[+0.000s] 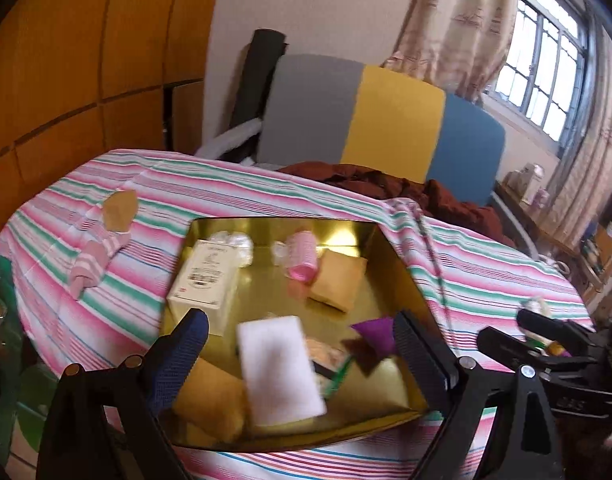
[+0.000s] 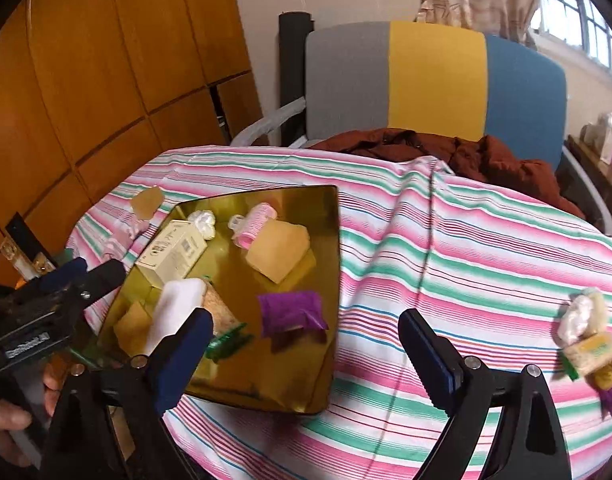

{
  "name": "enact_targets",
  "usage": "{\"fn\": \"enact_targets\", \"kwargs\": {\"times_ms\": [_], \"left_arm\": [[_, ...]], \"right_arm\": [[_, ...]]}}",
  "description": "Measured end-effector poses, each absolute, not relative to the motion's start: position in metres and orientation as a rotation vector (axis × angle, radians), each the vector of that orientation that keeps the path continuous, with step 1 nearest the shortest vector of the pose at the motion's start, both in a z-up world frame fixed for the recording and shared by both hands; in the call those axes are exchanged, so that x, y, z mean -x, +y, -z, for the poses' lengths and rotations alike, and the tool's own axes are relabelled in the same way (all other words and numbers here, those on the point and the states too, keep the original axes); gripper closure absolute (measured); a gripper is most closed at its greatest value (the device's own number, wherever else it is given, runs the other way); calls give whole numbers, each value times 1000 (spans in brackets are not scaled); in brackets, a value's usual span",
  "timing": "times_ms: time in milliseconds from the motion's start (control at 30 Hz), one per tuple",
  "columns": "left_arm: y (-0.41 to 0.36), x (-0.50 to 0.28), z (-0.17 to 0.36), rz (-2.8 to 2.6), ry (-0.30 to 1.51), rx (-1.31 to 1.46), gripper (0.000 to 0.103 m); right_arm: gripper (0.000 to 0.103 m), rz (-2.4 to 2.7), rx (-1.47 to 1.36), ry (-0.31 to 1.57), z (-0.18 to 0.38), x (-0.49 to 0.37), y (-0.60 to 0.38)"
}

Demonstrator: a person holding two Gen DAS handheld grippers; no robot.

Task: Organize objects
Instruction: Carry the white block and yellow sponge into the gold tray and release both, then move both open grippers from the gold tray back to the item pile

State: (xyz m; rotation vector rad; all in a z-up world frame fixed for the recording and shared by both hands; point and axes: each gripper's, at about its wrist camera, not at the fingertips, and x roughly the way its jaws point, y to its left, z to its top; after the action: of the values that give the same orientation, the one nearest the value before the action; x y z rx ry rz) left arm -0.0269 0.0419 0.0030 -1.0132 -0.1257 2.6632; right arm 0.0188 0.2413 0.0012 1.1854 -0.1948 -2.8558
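Gold-coloured shiny metal tray (image 1: 401,264) is sitting on the table draped in a pink, green and white striped cloth (image 1: 210,188), and I am looking down into it through my left gripper (image 1: 298,332), whose blue-padded jaws are standing wide apart with nothing between them but the view of the tray. Lying inside the tray are a cream rectangular box (image 1: 206,276) at the left, a pink ribbed hair roller (image 1: 302,256) at the far side, a tan folded paper piece (image 1: 337,280) just right of it, a white rectangular sponge block (image 1: 278,364) at the near side and a purple crumpled cloth scrap (image 1: 373,332) near the right wall. My right gripper (image 2: 306,344) is hanging over the striped cloth just right of the tray, its jaws also spread wide and gripping nothing. Far to its right, a small heap of mixed bits (image 2: 589,340) is resting on the cloth, well apart from the tray. A pink striped rolled cloth (image 1: 94,256) is lying left of the tray.
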Motion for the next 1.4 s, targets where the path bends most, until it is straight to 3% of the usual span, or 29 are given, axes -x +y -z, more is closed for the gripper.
{"fn": "enact_targets", "kwargs": {"times_ms": [267,700,1233,1400], "left_arm": [[83,19,-4,-2502,-119,1016,9],[141,7,-6,-2417,76,980,9],[169,14,-1,-2467,181,1005,9],[186,13,-4,-2422,196,977,9]], "right_arm": [[8,2948,-1243,-283,3,-31,280],[7,3128,-1311,-491,2,-61,378],[4,3146,-1254,-263,-8,-55,361],[4,3149,-1263,-270,-6,-54,366]]}}
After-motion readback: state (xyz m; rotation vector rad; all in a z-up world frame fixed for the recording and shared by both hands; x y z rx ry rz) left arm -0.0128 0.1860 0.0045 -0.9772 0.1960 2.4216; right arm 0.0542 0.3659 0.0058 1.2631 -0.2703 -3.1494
